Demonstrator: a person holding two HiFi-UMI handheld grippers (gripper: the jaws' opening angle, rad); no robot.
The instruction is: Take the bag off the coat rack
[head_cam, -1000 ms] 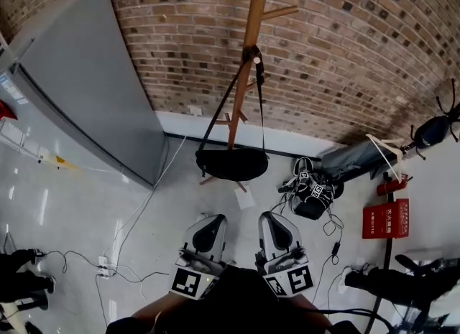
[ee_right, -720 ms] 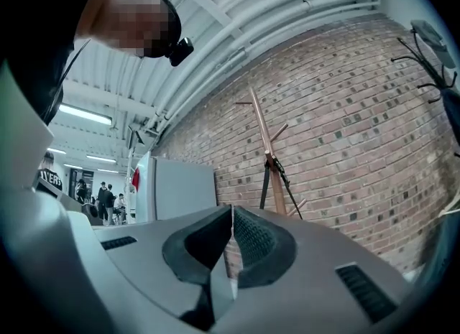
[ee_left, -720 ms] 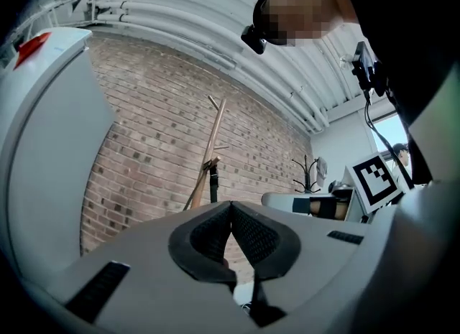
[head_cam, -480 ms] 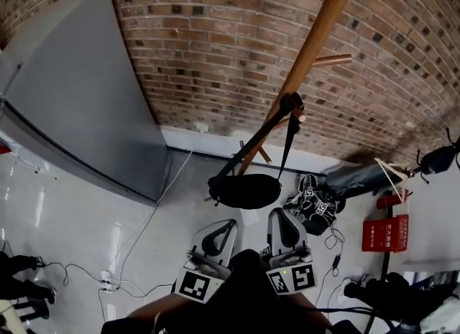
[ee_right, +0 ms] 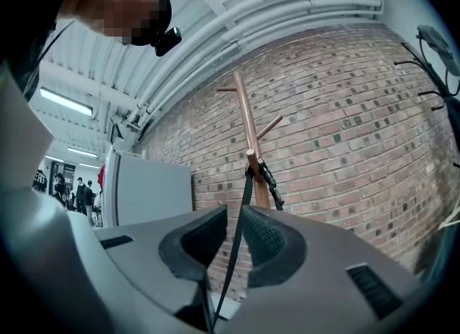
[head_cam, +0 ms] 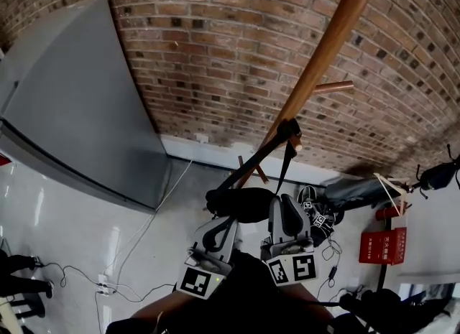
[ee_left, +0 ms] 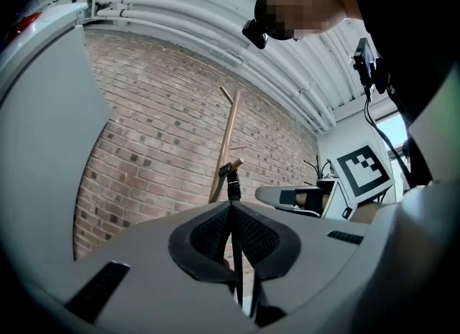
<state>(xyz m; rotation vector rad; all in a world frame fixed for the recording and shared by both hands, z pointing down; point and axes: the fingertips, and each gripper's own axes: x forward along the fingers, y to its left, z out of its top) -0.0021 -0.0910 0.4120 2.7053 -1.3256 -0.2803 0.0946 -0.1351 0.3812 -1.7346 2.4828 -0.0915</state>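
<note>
A black bag hangs by its strap from a peg on the slanting wooden coat rack. My left gripper reaches up to the bag's underside. Its tips meet, shut, and the strap runs in line with their seam; whether it is pinched I cannot tell. My right gripper is beside the bag's right end. In its own view the jaws are opening, with the strap running down through the gap and neither pad pressing on it.
A brick wall stands behind the rack, with a tall grey cabinet at its left. Cables trail over the floor. Black gear with square markers and a red box lie to the right.
The view has closed in on the rack. Both grippers have risen from well below the bag to right at it.
</note>
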